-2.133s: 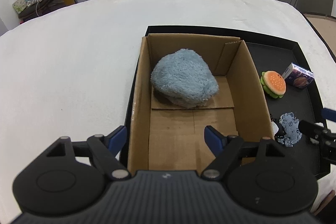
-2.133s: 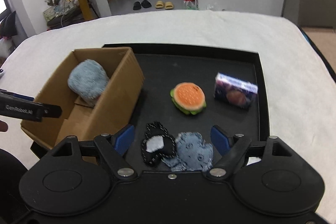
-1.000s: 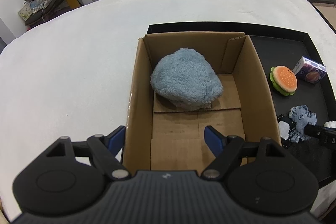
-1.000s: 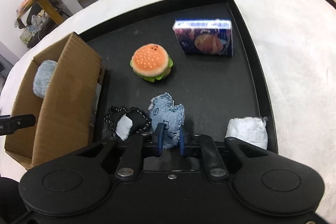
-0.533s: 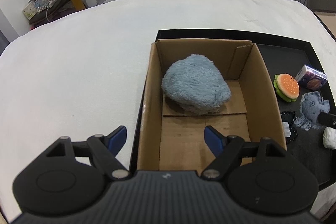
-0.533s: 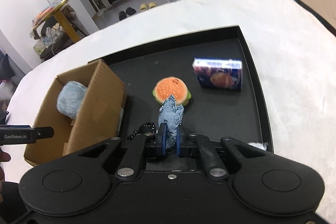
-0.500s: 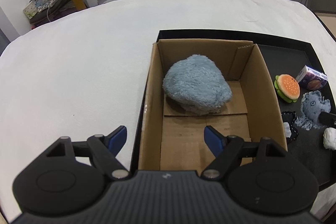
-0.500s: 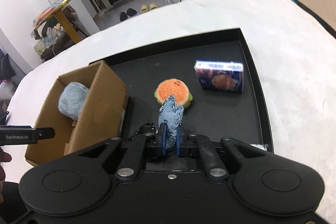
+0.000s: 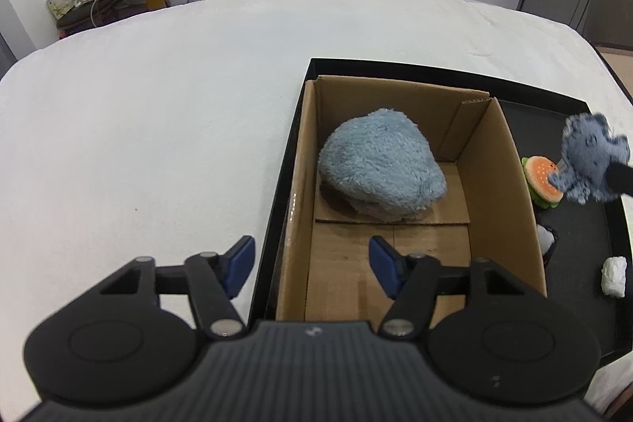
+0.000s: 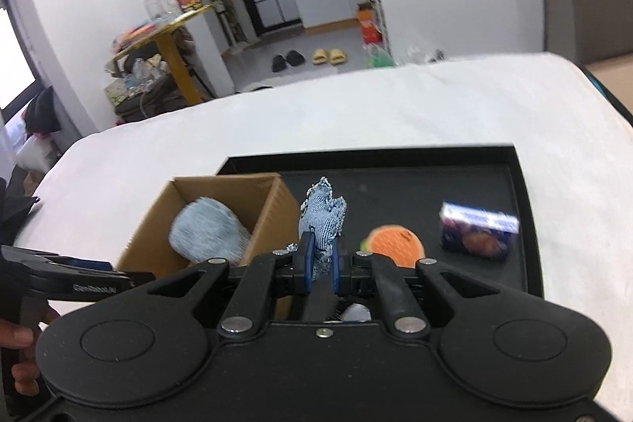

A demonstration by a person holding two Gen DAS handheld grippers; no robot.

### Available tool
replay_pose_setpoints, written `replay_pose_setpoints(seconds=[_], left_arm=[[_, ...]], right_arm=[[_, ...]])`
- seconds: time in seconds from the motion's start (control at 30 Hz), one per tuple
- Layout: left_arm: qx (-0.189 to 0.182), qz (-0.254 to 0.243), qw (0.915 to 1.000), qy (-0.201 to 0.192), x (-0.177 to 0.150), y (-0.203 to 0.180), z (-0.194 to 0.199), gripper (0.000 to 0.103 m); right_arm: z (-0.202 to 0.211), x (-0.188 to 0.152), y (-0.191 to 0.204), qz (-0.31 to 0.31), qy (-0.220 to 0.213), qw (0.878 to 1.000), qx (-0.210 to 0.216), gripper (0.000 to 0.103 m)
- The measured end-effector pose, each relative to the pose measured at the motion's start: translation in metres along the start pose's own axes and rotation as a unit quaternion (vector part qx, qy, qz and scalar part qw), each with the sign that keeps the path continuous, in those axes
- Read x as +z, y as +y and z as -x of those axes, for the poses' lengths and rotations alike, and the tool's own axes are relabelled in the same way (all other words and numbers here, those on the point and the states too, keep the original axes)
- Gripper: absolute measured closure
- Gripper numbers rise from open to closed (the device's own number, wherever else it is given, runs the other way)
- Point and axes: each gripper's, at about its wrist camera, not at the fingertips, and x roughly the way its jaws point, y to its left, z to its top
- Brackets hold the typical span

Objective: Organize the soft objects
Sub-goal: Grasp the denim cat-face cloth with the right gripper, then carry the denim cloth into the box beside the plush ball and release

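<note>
R jaws clenched on denim scrap [image 10: 322, 220], held up nr cardboard box [image 9: 490, 161], L gripper [image 9: 310, 263] jaws just narrowing, empty, angled down astride box's L wall

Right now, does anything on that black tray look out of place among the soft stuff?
The printed carton at the black tray's far right looks like the odd one: a stiff-edged box, not plush like the burger toy near it. It lies flat. Nothing looks spilled or damaged.
</note>
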Motion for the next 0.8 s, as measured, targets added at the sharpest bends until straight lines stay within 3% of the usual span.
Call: replay_pose_setpoints(seconds=[0.5,0.6,0.8], left_arm=[[-0.027,0.031,0.999,0.015,-0.005,0.02,-0.009,0.088],[-0.031,0.035,0.9988,0.015,-0.005,0.025,-0.01,0.094],[-0.045,0.043,0.998,0.015,-0.005,0.031,-0.011,0.094]], right_arm=[[-0.009,0.019,0.053,0.059,-0.005,0.998,0.021,0.094],[-0.014,0.021,0.062,0.07,-0.001,0.997,0.023,0.094],[-0.027,0.026,0.075,0.088,0.014,0.996,0.015,0.094]])
